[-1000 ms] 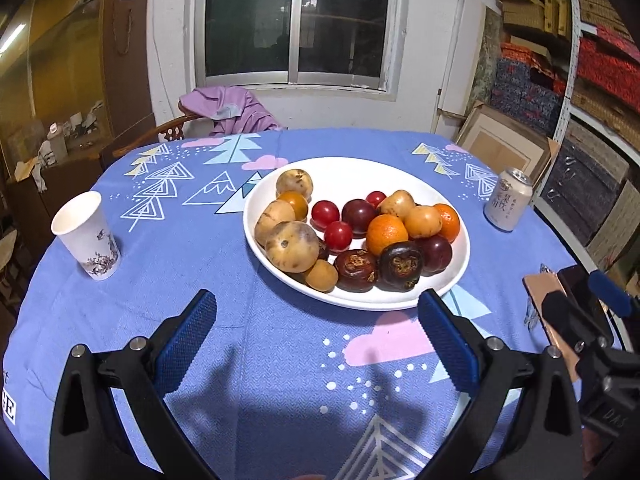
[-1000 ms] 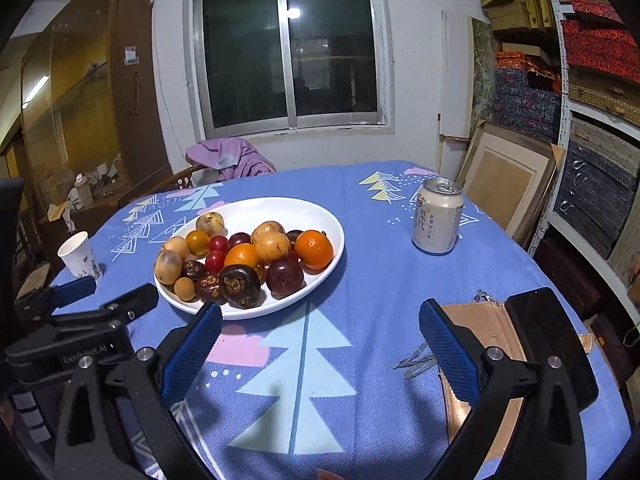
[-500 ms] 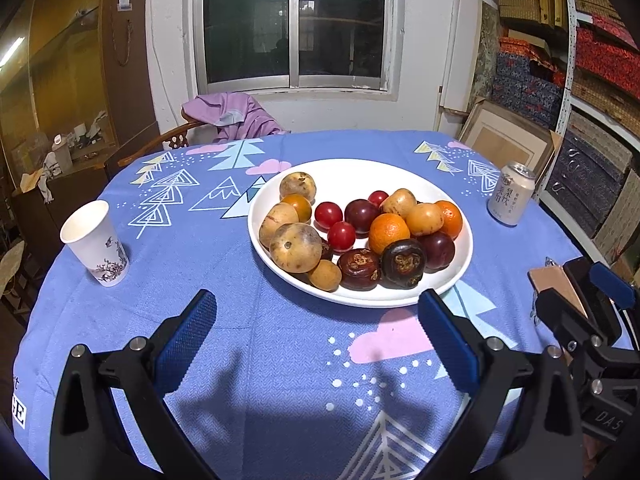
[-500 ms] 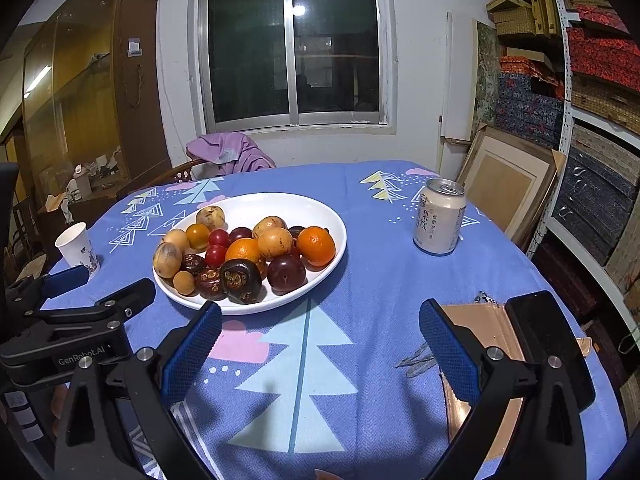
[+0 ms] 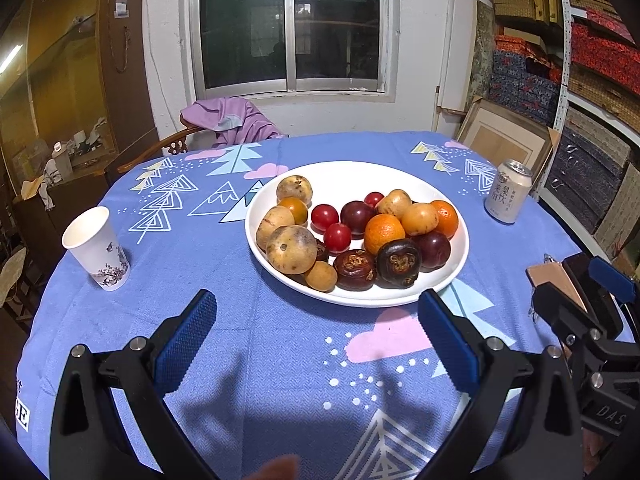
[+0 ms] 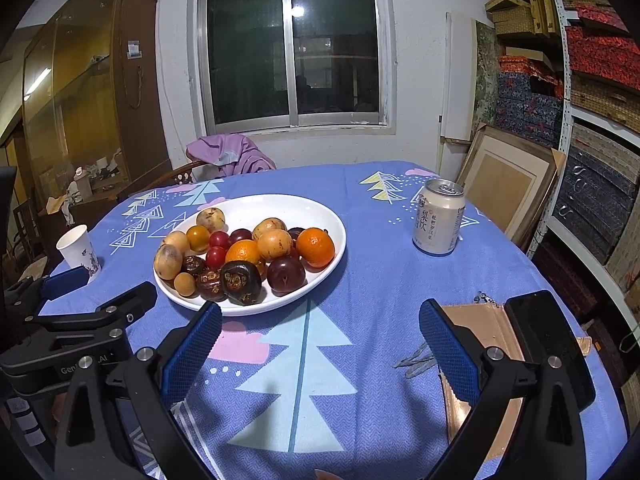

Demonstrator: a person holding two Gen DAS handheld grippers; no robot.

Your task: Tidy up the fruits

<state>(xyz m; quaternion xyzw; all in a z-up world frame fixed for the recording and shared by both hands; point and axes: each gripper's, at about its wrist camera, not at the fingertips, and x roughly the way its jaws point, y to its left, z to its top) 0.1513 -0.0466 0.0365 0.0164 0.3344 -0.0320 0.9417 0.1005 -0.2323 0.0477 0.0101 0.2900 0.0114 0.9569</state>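
Observation:
A white plate [image 5: 360,172] on the blue tablecloth holds a pile of mixed fruit: oranges [image 5: 383,232], red cherry tomatoes [image 5: 324,217], dark plums [image 5: 433,249], dark mangosteens [image 5: 398,263] and tan round fruits [image 5: 291,249]. The plate also shows in the right wrist view [image 6: 280,204], left of centre. My left gripper [image 5: 316,328] is open and empty, above the cloth just short of the plate's near rim. My right gripper [image 6: 320,340] is open and empty, right of the plate. Each gripper shows at the edge of the other's view.
A drink can [image 5: 508,192] stands right of the plate; it also shows in the right wrist view [image 6: 438,216]. A paper cup [image 5: 98,248] stands at the left. A black phone [image 6: 548,344] lies on a brown wallet [image 6: 476,320] at the right edge. A chair with purple cloth [image 5: 228,120] stands behind the table.
Both grippers have drawn back and risen slightly, so the plate sits a little farther off in both views. Both stay open. Nothing on the table has moved.

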